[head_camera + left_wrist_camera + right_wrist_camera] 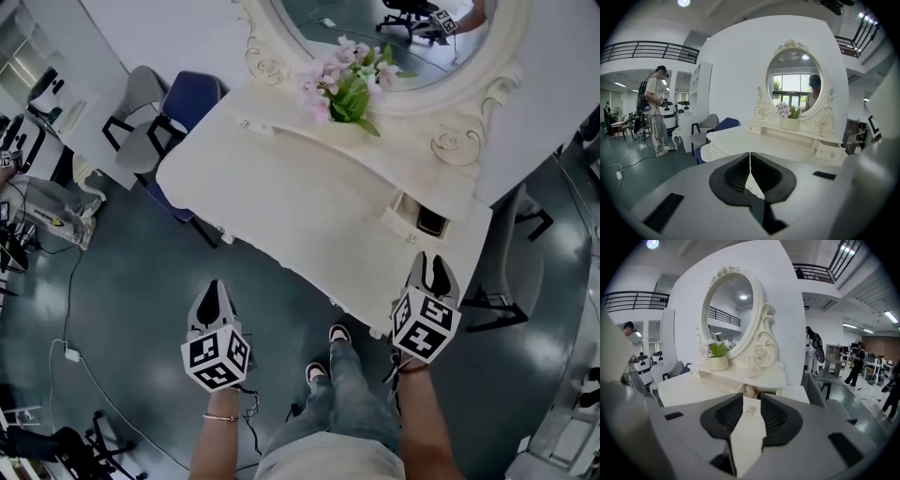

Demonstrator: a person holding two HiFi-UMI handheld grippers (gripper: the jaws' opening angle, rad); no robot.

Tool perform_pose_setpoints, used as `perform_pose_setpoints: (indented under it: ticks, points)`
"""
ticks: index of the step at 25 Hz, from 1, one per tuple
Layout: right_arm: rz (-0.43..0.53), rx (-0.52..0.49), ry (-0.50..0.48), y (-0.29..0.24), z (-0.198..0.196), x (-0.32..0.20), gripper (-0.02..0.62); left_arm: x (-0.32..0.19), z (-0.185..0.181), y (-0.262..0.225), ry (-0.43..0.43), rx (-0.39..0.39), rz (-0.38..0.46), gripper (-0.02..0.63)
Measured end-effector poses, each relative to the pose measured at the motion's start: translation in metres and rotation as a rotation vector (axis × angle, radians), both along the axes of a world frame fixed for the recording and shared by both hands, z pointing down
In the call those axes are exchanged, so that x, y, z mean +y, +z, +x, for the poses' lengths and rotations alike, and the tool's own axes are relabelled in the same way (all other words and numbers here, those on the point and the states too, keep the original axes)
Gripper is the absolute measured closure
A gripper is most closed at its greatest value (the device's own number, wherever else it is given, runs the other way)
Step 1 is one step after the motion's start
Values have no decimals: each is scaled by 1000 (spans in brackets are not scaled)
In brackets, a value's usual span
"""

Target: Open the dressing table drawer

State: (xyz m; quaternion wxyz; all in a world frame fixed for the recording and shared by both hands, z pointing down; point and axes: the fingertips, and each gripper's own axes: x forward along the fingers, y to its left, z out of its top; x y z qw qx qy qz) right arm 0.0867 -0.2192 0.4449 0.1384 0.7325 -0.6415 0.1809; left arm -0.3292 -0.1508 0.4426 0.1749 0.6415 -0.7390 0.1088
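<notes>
While the right gripper [751, 401] has its jaws apart, knob [750, 411] lined up between them ungripped, I'd pinch squarely and pull the drawer [401, 223] straight; left gripper [750, 155] is closed, empty.

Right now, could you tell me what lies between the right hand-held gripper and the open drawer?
Only bare white tabletop separates the right hand-held gripper from the drawer, as the head view shows.

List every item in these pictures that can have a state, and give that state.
Right drawer: pulled open.
Left drawer: shut.
Left tongs: shut, holding nothing.
Right tongs: open, holding nothing.
</notes>
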Motion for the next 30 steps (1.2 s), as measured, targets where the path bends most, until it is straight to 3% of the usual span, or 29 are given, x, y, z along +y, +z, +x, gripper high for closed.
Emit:
perform_pose_setpoints:
  ticks: [5,8,14,23,30]
  points:
    - [70,48,-31,-47,3,20,487,10,-3,-16,-3,38,38,584]
    - [105,84,-66,-76,3,34,545,12,4,-30,36,53,60,584]
    - [215,110,-90,-136,6,56,554,2,28,-77,122,70,164,584]
    - [342,99,-51,-207,41,86,588,-23,89,-154,346,94,284,584]
    - [384,43,15,-207,92,107,589,-43,128,-203,448,73,369,584]
